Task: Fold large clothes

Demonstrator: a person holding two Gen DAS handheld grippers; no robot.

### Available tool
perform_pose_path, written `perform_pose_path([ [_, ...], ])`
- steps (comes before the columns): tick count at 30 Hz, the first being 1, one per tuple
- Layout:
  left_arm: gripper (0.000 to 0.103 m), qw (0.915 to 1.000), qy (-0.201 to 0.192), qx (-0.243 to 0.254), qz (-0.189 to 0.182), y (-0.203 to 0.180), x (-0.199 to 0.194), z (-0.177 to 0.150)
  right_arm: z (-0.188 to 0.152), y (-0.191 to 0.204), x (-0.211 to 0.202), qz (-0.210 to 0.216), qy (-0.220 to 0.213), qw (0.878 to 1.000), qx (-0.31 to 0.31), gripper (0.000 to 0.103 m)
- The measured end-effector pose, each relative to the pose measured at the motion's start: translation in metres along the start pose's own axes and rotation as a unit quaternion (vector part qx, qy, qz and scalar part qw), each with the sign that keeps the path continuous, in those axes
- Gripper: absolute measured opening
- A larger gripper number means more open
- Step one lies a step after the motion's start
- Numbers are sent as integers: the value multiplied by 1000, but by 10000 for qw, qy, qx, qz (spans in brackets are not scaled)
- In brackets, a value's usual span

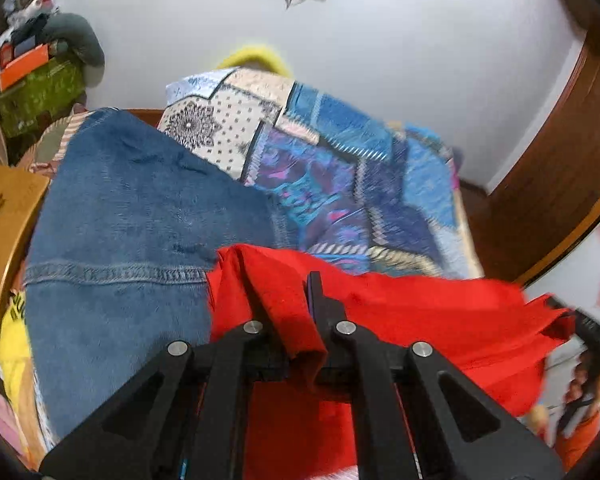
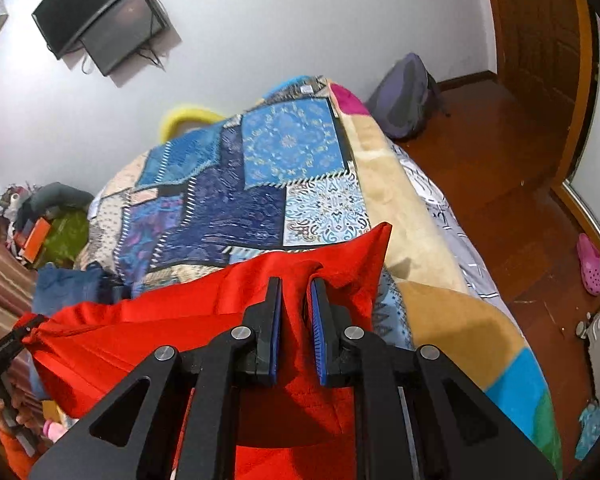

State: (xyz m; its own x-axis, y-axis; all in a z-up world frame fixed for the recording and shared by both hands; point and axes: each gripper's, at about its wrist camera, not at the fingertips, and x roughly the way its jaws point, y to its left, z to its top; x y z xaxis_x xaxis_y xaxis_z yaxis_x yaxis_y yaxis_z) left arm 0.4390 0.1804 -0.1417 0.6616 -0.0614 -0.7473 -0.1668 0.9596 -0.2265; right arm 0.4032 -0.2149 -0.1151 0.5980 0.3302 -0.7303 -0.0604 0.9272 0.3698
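The left gripper (image 1: 286, 300) points steeply down, its jaws clamped tight on a fold of the red garment (image 1: 420, 320). The right gripper (image 2: 296, 300) tilts down at much the same angle, jaws nearly together and pinching another bunch of that cloth, which spans between them

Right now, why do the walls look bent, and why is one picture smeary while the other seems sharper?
Left wrist view: the fisheye lens bows the door frame, and motion blur smears the patchwork quilt and the red garment. Right wrist view: the same bending curves the wall-mounted screen, but the quilt reads crisper. Both: even indoor light, no harsh glare.
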Motion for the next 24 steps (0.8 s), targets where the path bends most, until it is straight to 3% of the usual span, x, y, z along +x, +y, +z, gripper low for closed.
perform_pose_path([
  [6,7,9989,251,274,287,-7,33,-5,6,-1,-6,-192,-299,9993,-111,20],
  [8,13,9986,284,303,318,-11,31,-3,13,1,-11,-294,-354,9988,-155,20],
  [9,16,9988,310,292,260,-12,29,0,16,1,-15,-338,-360,9986,-184,20],
  [11,33,9992,339,198,61,-15,22,5,21,2,-20,-325,-363,9985,-255,20],
  [13,38,9995,251,87,-187,-18,11,9,23,4,-34,-347,-447,9979,-312,21],
  [16,44,9997,31,96,-242,-27,-9,13,20,13,-48,-354,-472,9969,-522,25],
  [20,50,9989,-270,329,-177,-41,-36,9,7,31,-59,-238,-443,9946,-903,44],
  [24,56,9977,-143,637,-173,-52,-40,-9,-12,54,-56,-251,-312,9890,-1422,46],
])
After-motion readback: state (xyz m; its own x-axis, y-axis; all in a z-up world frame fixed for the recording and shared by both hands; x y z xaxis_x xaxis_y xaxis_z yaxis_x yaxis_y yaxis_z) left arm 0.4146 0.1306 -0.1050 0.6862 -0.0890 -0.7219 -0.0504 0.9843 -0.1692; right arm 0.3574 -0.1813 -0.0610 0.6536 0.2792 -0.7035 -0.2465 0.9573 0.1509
